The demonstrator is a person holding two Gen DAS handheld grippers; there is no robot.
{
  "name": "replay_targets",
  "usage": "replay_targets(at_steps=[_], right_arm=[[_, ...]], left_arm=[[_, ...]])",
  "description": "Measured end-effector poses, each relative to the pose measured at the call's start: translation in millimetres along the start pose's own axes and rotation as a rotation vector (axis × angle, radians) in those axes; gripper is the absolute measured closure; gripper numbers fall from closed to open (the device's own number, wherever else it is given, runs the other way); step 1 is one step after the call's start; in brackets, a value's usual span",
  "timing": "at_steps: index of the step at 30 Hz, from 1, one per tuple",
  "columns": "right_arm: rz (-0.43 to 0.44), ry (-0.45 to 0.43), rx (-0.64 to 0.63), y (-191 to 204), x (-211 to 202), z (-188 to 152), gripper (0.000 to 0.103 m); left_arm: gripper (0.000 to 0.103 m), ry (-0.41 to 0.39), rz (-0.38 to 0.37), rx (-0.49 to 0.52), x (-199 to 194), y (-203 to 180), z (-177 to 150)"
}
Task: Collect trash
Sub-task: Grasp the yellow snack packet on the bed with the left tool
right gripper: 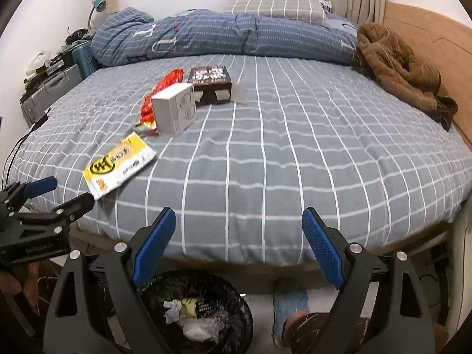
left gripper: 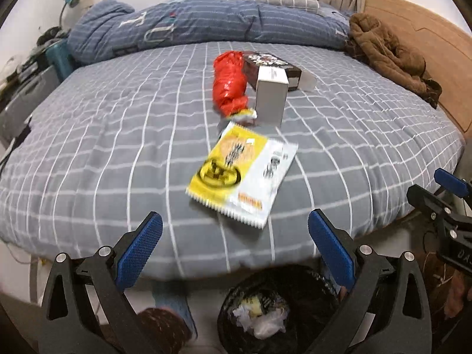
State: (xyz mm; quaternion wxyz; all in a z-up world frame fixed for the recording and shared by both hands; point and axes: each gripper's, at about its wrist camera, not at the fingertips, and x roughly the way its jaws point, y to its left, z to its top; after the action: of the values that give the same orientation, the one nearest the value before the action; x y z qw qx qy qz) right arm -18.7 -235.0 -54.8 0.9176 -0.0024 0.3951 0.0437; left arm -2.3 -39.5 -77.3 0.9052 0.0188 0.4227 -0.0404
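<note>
Grey checked bed (right gripper: 295,153) holds a yellow snack packet (left gripper: 242,174), red bag (left gripper: 230,82) and white box (left gripper: 271,100); beside it, left gripper (left gripper: 236,247) and right gripper (right gripper: 239,244) hang with jaws spread, empty, over a black bin (right gripper: 230,301).

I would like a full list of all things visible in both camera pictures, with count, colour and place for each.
flat snack packet: one, yellow and white, bed's near part
crumpled plastic bag: one, red, mid-bed beside the boxes
small cardboard box: one, white, standing mid-bed
printed carton: one, dark brown, behind the white box
checked bedsheet: one, grey with white lines
folded quilt: one, blue, far side
fleece garment: one, brown, far right
mesh waste bin: one, black, floor, holds trash
left gripper: blue pads, open, empty
right gripper: blue pads, open, empty
</note>
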Motion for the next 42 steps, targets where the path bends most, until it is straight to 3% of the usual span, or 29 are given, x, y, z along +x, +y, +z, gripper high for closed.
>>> replay_targets(at_steps=[10, 18, 22, 24, 31, 34, 37, 42], right_arm=[[0.014, -0.011, 0.013, -7, 23, 30, 0.019], [0.038, 0.018, 0.029, -8, 35, 35, 0.019], [0.043, 0.025, 0.011, -3, 37, 34, 0.019], [0.042, 0.029, 0.007, -1, 38, 33, 0.019], [0.041, 0.045, -0.007, 7, 44, 32, 0.019], [0.039, 0.049, -0.006, 9, 46, 33, 0.019], [0.043, 0.048, 0.001, 10, 48, 34, 0.019], [0.051, 0.023, 0.001, 16, 49, 43, 0.019]], left_arm=[[0.006, 0.090, -0.087, 0.110, 45, -11, 30], [0.006, 0.147, -0.096, 0.150, 74, -13, 47], [0.007, 0.201, -0.151, 0.155, 88, -9, 51], [0.011, 0.213, -0.160, 0.166, 92, -9, 51], [0.050, 0.223, -0.192, 0.166, 96, -9, 52], [0.063, 0.205, -0.187, 0.170, 91, -8, 51], [0.067, 0.194, -0.179, 0.147, 80, -3, 53], [0.068, 0.099, -0.111, 0.114, 49, 4, 61]])
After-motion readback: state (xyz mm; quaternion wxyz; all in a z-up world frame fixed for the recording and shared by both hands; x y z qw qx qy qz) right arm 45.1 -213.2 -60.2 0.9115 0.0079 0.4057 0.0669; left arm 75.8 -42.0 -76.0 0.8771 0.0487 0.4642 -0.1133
